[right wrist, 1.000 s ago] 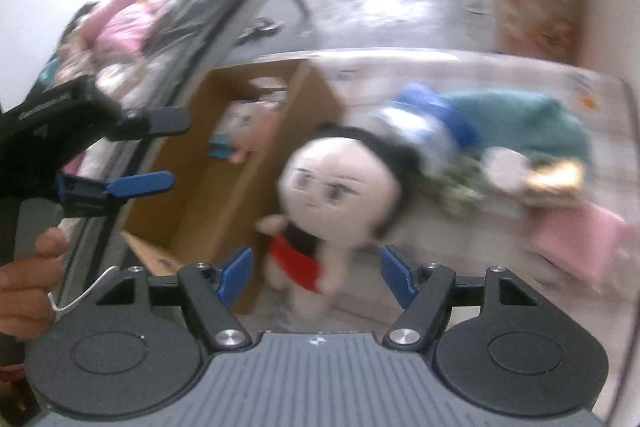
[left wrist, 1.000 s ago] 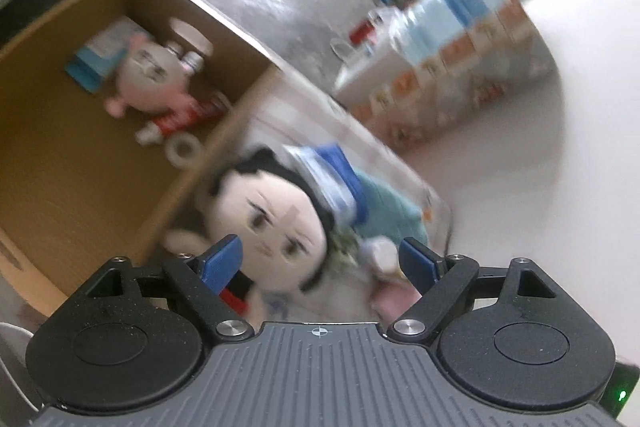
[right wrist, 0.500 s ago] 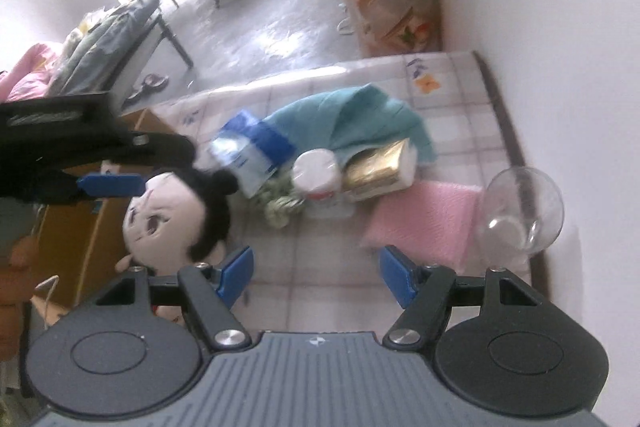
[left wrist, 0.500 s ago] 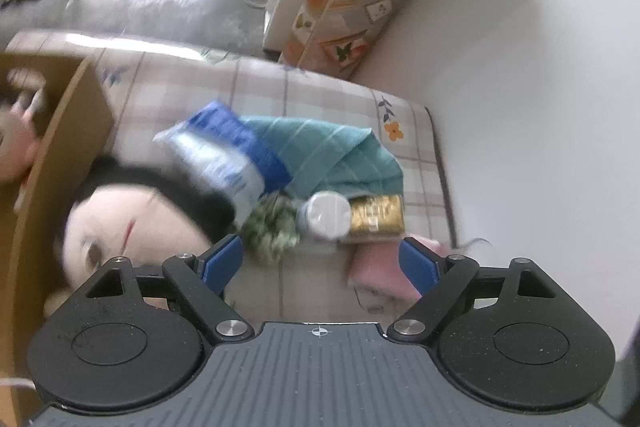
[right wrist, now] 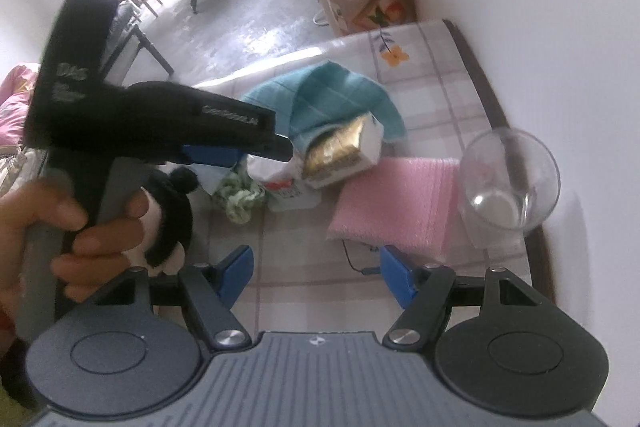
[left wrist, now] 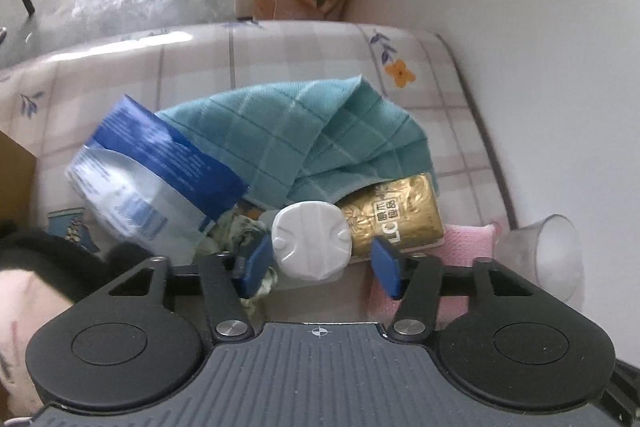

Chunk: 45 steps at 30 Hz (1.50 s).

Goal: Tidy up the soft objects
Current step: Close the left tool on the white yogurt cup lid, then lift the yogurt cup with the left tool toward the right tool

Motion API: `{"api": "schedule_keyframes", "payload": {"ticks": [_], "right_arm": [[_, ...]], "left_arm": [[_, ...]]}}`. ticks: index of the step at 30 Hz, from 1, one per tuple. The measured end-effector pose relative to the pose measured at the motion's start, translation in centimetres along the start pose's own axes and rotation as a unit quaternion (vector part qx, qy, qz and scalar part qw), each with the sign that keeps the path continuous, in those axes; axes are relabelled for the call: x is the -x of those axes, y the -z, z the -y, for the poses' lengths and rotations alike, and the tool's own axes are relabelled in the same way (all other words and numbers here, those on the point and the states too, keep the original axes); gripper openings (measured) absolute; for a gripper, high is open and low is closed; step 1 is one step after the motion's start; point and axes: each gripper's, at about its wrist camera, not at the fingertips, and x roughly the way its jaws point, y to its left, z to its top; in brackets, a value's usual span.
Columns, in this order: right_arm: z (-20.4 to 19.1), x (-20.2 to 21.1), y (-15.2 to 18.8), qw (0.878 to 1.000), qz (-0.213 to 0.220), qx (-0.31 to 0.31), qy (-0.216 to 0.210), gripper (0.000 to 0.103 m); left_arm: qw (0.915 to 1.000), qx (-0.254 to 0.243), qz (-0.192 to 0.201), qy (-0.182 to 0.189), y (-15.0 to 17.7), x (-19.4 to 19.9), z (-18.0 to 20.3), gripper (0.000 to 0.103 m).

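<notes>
Steeply angled down, the left gripper [left wrist: 316, 263] is closing its jaws around a white-capped pouch [left wrist: 310, 245] lying against the teal cloth [left wrist: 304, 135]; the left pad looks in contact, the right not yet (soft body, so take the stiff cap). From the right wrist, the right gripper [right wrist: 316, 277] hovers half-open and empty near the limp pink cloth [right wrist: 394, 201], the person's hand [right wrist: 60, 231] gripping the left tool's handle.

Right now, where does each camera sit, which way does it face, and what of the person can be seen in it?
Left wrist: on the left gripper, facing steeply down; its jaws are closing around a white bottle cap, not yet pressing. No body part shows.
Right wrist: on the right gripper, open above bare tablecloth; the left hand shows.
Shared: teal towel, gold packet, pink cloth, clear cup, doll.
</notes>
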Motion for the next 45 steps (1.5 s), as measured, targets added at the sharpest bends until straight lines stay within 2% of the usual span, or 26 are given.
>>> {"api": "schedule_keyframes", "payload": {"ticks": [1, 3, 4, 6, 8, 9, 11, 13, 14, 15, 16, 17, 19, 22, 24, 27, 31, 37, 40, 43, 45], "right_arm": [[0.2, -0.1, 0.1, 1.000, -0.002, -0.002, 0.000, 0.072], [0.4, -0.2, 0.3, 1.000, -0.005, -0.004, -0.001, 0.072], [0.5, -0.2, 0.3, 1.000, -0.007, -0.005, -0.001, 0.072], [0.7, -0.3, 0.4, 1.000, -0.010, -0.008, -0.002, 0.072], [0.7, -0.4, 0.4, 1.000, -0.010, -0.009, -0.005, 0.072], [0.7, -0.4, 0.5, 1.000, -0.010, -0.010, -0.006, 0.072], [0.7, -0.5, 0.4, 1.000, -0.011, -0.013, -0.010, 0.072], [0.7, -0.5, 0.4, 1.000, -0.012, -0.015, -0.013, 0.072], [0.6, -0.5, 0.4, 1.000, -0.013, -0.016, -0.014, 0.072], [0.6, -0.5, 0.4, 1.000, -0.013, -0.015, -0.015, 0.072], [0.5, -0.5, 0.3, 1.000, -0.014, -0.015, -0.016, 0.072], [0.4, -0.5, 0.3, 1.000, -0.013, -0.014, -0.017, 0.072], [0.3, -0.4, 0.3, 1.000, -0.014, -0.011, -0.019, 0.072], [0.2, -0.6, 0.4, 1.000, -0.019, -0.005, -0.020, 0.072], [0.2, -0.6, 0.5, 1.000, -0.020, -0.004, -0.021, 0.072], [0.2, -0.7, 0.8, 0.999, -0.024, -0.003, -0.024, 0.072], [0.1, -0.7, 1.0, 0.999, -0.025, -0.003, -0.029, 0.072], [0.3, -0.9, 1.0, 0.999, -0.024, -0.013, -0.041, 0.072], [0.7, -0.9, 1.0, 0.998, -0.019, -0.022, -0.048, 0.072], [0.6, -0.7, 0.9, 0.999, -0.011, -0.010, -0.047, 0.073], [0.3, -0.6, 0.7, 0.999, -0.004, 0.004, -0.051, 0.073]], "left_arm": [[1.0000, 0.004, -0.005, 0.000, -0.1, -0.6, 0.0, 0.045], [0.9999, 0.002, 0.004, -0.015, -0.1, -0.9, 0.2, 0.031], [0.9998, -0.001, 0.007, -0.020, -0.2, -1.0, 0.3, 0.031], [0.9995, 0.005, 0.008, -0.030, -0.4, -1.2, 0.0, 0.013], [0.9993, 0.026, 0.011, -0.023, -0.5, -0.8, -0.8, 0.001], [0.9992, 0.030, 0.014, -0.022, -0.5, -0.5, -1.1, 0.001], [0.9990, 0.040, 0.017, -0.012, -0.6, 0.0, -1.8, 0.002], [0.9986, 0.050, 0.020, -0.001, -0.7, 0.7, -2.2, 0.009], [0.9986, 0.049, 0.020, -0.001, -0.9, 0.9, -2.2, 0.026], [0.9987, 0.049, 0.015, 0.002, -1.0, 0.9, -2.1, 0.058], [0.9988, 0.048, 0.007, 0.004, -1.2, 0.6, -2.0, 0.074], [0.9990, 0.045, -0.003, 0.005, -1.3, 0.2, -1.8, 0.083], [0.9994, 0.032, -0.012, -0.010, -1.3, -0.4, -1.2, 0.078], [0.9992, -0.011, -0.008, -0.037, -1.1, -1.4, 0.1, 0.063], [0.9988, -0.007, -0.016, -0.046, -1.0, -2.5, 0.3, 0.049], [0.9990, 0.013, -0.021, -0.038, -0.9, -3.5, -0.1, 0.046], [0.9985, 0.025, -0.016, -0.046, -0.4, -3.2, -0.2, 0.046], [0.9977, 0.065, -0.015, -0.007, 1.1, 0.2, -1.5, 0.046], [0.9951, 0.093, -0.011, 0.034, 1.9, 2.4, -2.3, 0.046], [0.9875, 0.134, -0.020, 0.082, 2.5, 4.1, -3.5, 0.046], [0.9791, 0.164, -0.027, 0.117, 3.0, 4.9, -4.5, 0.046]]}}
